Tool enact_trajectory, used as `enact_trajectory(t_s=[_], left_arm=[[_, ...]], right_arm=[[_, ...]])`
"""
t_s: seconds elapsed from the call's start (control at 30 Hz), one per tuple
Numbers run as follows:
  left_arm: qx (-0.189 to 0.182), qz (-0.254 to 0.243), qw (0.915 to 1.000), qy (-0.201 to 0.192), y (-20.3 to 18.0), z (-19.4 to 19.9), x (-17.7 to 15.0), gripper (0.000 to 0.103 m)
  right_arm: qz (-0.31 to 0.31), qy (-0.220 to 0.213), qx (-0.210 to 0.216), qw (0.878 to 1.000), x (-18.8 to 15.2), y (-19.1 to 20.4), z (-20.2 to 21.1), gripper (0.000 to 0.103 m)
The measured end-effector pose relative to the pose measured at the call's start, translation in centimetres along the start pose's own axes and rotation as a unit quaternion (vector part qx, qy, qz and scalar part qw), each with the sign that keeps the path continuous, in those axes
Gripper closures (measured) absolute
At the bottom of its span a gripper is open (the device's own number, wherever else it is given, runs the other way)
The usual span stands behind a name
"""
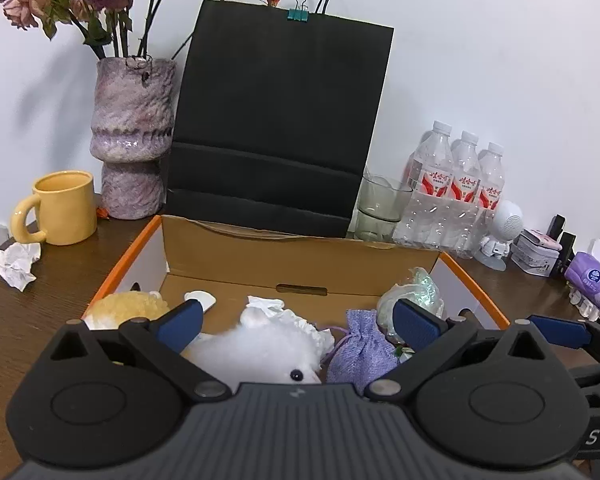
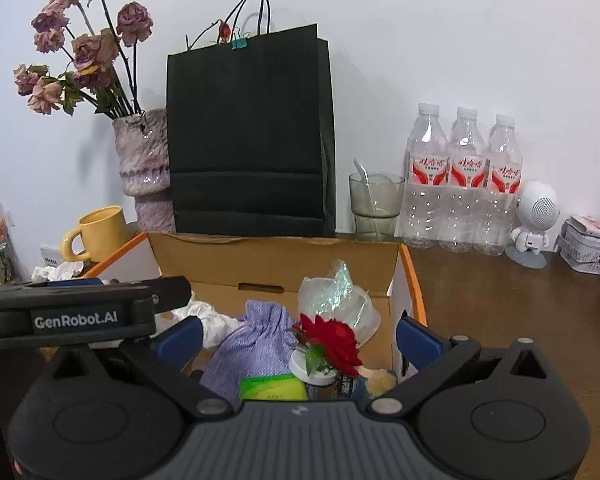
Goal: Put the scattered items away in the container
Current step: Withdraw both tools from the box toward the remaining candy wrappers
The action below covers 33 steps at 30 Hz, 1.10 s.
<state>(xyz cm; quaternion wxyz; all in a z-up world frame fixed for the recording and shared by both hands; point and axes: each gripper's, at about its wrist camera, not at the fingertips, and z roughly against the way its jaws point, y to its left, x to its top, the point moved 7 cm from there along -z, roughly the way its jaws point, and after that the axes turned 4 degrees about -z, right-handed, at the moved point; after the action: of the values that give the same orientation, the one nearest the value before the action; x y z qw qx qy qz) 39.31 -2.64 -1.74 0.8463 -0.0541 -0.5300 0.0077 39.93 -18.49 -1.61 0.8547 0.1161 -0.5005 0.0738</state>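
Observation:
An orange-edged cardboard box (image 1: 300, 254) (image 2: 276, 256) sits on the wooden table. Inside lie a white plush toy (image 1: 260, 348), a lilac drawstring pouch (image 1: 362, 346) (image 2: 256, 340), a yellow sponge-like item (image 1: 128, 310), a crumpled tissue (image 1: 266, 304), a clear wrapper (image 2: 338, 298), a red rose (image 2: 332, 342), a white-capped bottle (image 2: 312, 372) and a green pack (image 2: 274, 388). My left gripper (image 1: 298, 322) hovers open and empty over the box. My right gripper (image 2: 300, 338) hovers open and empty over its right half. The left gripper's body (image 2: 80, 308) shows in the right wrist view.
A crumpled tissue (image 1: 12, 262) lies on the table left of the box, by a yellow mug (image 1: 62, 208). Behind stand a vase of dried roses (image 1: 134, 136), a black paper bag (image 1: 276, 128), a glass (image 1: 380, 208), water bottles (image 1: 456, 192), a white figurine (image 2: 534, 220), a tin (image 2: 588, 248) and a purple tissue pack (image 1: 592, 280).

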Motion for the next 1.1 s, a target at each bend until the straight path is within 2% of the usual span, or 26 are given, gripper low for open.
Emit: enact_trajectory(t_s=[0.57,0.9,1.1], left_arm=[[0.003,-0.005,0.9998,-0.021,0.3,3.4,-0.3,0.0],[-0.008,-0.022,0.9994,-0.027,0.1,6.4,-1.6,0.0],[-0.027,-0.034,0.9986,-0.032,-0.5,8.1,-2.3,0.0]], right_arm=[[0.003,-0.018,-0.011,1.0,-0.7,0.4,2.5,0.0],[0.009,-0.025,-0.017,0.999,-2.1,0.6,5.1,0.0],[0.024,-0.039,-0.023,0.999,-3.1,0.9,7.2,0.0]])
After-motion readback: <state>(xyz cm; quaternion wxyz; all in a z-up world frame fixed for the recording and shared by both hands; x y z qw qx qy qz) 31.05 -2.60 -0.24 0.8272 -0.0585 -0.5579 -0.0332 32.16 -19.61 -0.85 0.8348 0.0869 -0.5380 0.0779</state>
